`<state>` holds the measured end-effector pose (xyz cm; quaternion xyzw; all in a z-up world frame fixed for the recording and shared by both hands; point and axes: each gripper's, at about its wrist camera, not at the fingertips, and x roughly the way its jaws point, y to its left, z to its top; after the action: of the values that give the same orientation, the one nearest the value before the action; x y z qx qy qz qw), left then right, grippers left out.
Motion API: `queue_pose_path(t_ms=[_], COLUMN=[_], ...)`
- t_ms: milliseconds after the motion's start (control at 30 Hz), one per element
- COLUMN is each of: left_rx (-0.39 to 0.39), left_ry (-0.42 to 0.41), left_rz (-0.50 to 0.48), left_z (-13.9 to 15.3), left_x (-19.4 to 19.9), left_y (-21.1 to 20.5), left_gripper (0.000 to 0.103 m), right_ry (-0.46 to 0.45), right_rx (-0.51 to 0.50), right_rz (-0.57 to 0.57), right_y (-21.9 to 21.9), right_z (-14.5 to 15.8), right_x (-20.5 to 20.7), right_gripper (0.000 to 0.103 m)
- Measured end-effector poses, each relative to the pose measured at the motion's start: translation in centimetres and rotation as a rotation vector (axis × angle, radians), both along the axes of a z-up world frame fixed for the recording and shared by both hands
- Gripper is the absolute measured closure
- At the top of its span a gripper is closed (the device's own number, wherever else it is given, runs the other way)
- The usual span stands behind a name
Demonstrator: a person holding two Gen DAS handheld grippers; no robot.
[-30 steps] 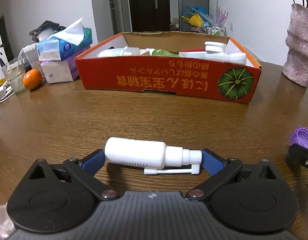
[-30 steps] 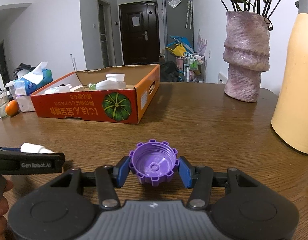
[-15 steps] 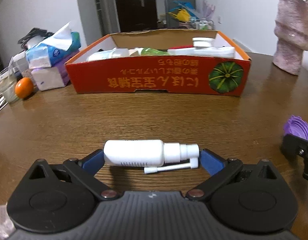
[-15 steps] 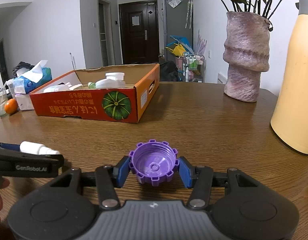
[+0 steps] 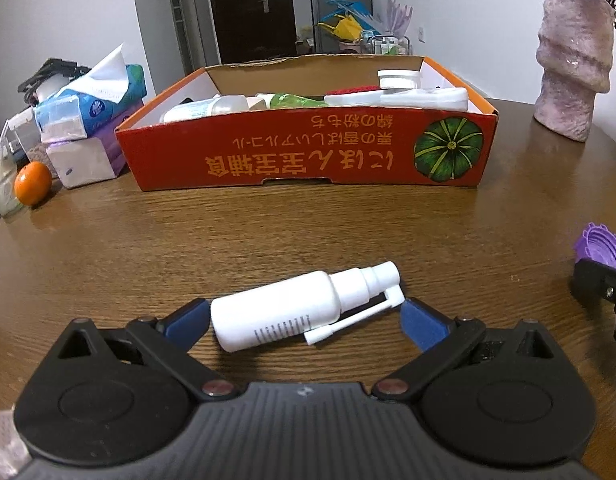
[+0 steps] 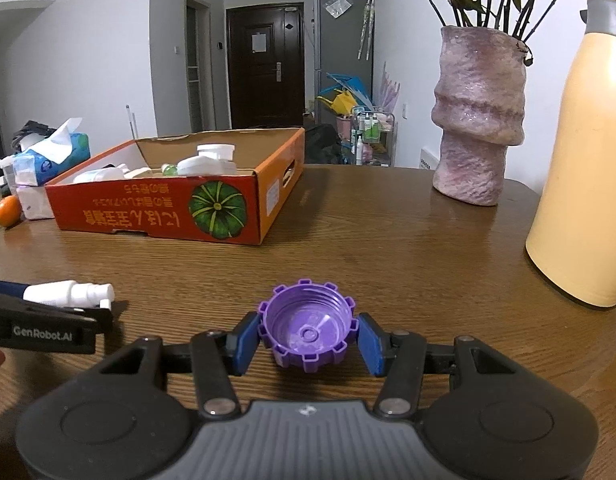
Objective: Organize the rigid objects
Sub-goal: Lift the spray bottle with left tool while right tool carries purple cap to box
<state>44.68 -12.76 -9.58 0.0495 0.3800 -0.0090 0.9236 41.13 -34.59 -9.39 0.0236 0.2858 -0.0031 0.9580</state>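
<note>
Box [image 5: 308,156] mid-table [image 5: 267,232] with bottles inside, tissue packs [image 5: 87,120] and orange [image 5: 32,182] left of it, vase [image 6: 478,120] right-rear, flask [image 6: 584,152] far right, spray bottle [image 5: 291,310] front-left, cap [image 6: 308,330] front-right

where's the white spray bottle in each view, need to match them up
Left wrist: white spray bottle low centre, tilted between that gripper's jaws.
Right wrist: far left edge, only its nozzle end showing above the other gripper's black finger.
Shared landmark: the orange pumpkin box behind it.
</note>
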Motion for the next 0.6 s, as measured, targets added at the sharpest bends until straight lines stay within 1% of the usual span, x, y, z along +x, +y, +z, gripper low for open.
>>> queue_pose_path(t_ms=[200, 333, 467, 600], left_rx=[-0.068, -0.093, -0.089, -0.067], left_ry=[-0.003, 0.005, 0.007, -0.017], left_rz=[0.02, 0.056, 0.067, 0.058], left_z=[0.5, 0.6, 0.5, 0.5], left_x=[0.0, 0.4, 0.8, 0.4], left_y=[0.1, -0.3, -0.7, -0.8], left_gripper=[0.0, 0.0, 0.0, 0.002], right_ry=[0.004, 0.009, 0.01, 0.012], right_rx=[-0.001, -0.003, 0.002, 0.004], right_rz=[-0.004, -0.001, 0.002, 0.005], right_y=[0.2, 0.2, 0.2, 0.2], right_z=[-0.1, -0.1, -0.1, -0.2], right_x=[0.0, 0.2, 0.2, 0.2], right_gripper=[0.051, 0.051, 0.051, 0.051])
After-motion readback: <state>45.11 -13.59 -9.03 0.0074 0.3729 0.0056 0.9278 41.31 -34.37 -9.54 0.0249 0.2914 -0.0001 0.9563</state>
